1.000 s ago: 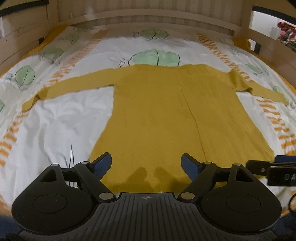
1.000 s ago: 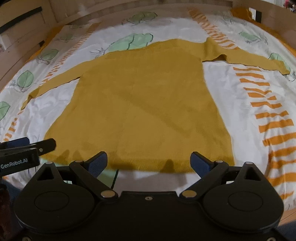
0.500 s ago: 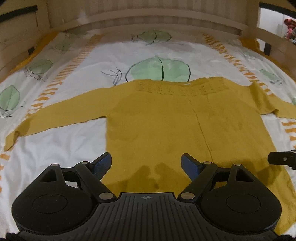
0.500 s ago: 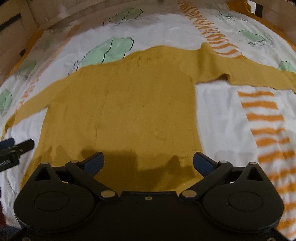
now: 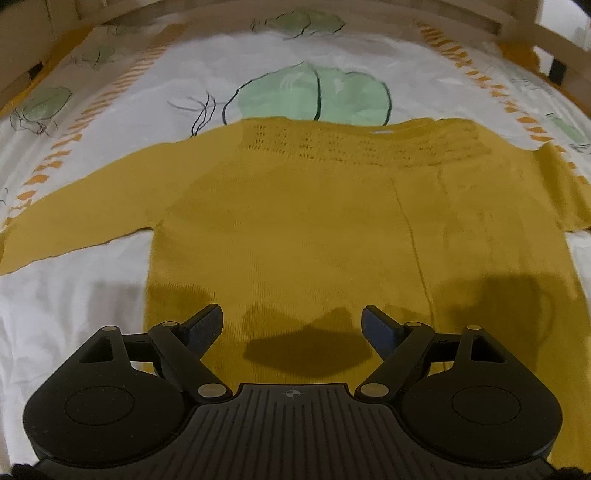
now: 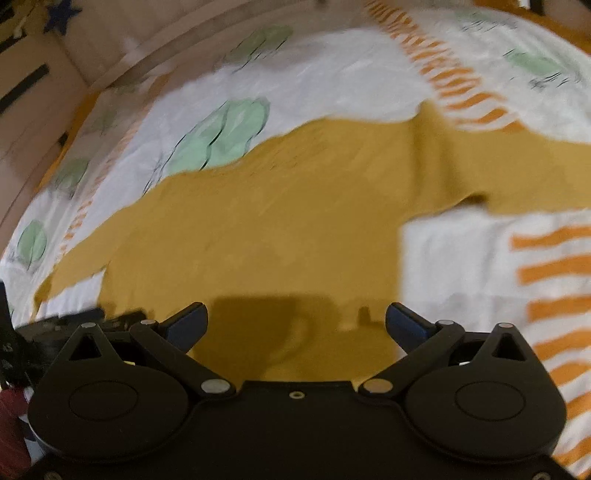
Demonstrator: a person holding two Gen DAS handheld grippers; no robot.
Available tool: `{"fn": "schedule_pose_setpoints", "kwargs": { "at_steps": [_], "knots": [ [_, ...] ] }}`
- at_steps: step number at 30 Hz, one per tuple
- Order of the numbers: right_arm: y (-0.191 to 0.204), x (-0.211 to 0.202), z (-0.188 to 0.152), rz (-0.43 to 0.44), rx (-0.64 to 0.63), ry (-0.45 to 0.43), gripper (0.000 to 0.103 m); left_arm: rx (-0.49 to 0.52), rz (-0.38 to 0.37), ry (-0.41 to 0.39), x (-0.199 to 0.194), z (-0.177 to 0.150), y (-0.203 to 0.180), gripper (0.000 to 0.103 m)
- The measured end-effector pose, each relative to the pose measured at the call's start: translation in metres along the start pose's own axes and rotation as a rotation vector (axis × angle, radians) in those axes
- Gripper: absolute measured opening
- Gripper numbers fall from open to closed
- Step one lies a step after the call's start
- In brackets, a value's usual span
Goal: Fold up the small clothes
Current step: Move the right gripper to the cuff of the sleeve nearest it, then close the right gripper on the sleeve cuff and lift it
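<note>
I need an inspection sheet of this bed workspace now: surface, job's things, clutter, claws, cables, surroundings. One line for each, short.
Surface: bed sheet, white with green leaf prints and orange stripes, lightly wrinkled.
Job's things: one yellow sweater, spread flat, both sleeves stretched out to the sides, not yet folded.
Clutter: nothing seen on the sheet.
Claws: left claw open and empty above the sweater's body; right claw open and empty, its jaws have just been opening, over the sweater's right part; that view is blurred.
Cables: nothing seen.
Surroundings: wooden bed frame runs around the mattress; yellow cloth shows at its far right corner.
</note>
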State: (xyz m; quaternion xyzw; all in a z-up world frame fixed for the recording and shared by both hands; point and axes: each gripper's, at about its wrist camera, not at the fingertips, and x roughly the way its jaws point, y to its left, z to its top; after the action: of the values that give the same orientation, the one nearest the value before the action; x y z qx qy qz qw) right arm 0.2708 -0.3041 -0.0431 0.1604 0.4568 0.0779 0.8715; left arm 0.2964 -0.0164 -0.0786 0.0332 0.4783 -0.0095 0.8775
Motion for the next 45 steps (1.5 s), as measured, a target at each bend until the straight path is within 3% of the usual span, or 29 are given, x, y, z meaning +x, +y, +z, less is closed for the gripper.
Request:
{"fn": "schedule_pose_setpoints", "kwargs": {
  "at_steps": [7,10,12,15,23,29,35,41,42,45],
  "knots": [
    [-0.068,-0.031,0.041,-0.209,0.063,-0.142,0.102,0.001,0.011,0.064,0.022,0.002,-0.006,0.083],
    [-0.101,-0.039,0.054,-0.277,0.106,-0.171,0.090,0.005,0.023,0.053,0.023,0.000,-0.009,0.083],
    [-0.121,-0.040,0.061,-0.325,0.119,-0.190,0.090,0.006,0.022,0.050,0.025,0.000,-0.010,0.084],
    [-0.153,-0.043,0.067,-0.363,0.151,-0.205,0.089,0.017,0.008,0.032,0.026,-0.001,-0.009,0.086],
    [-0.239,-0.047,0.075,-0.465,0.305,-0.196,0.073,0.000,-0.004,0.045,0.031,0.005,-0.006,0.092],
    [-0.276,-0.049,0.075,-0.529,0.365,-0.194,0.073,-0.004,0.001,0.045,0.031,0.006,-0.007,0.092],
    [-0.303,-0.043,0.071,-0.540,0.437,-0.187,0.073,-0.007,0.002,0.043,0.031,0.006,-0.007,0.092],
    [-0.322,-0.027,0.068,-0.497,0.498,-0.183,0.072,-0.002,0.005,0.038,0.032,0.006,-0.006,0.092],
    [-0.321,-0.025,0.068,-0.495,0.491,-0.188,0.070,-0.002,0.005,0.038,0.032,0.006,-0.006,0.092],
    [-0.317,-0.020,0.072,-0.528,0.454,-0.198,0.047,0.000,0.003,0.041,0.032,0.005,-0.007,0.092]
  ]
}}
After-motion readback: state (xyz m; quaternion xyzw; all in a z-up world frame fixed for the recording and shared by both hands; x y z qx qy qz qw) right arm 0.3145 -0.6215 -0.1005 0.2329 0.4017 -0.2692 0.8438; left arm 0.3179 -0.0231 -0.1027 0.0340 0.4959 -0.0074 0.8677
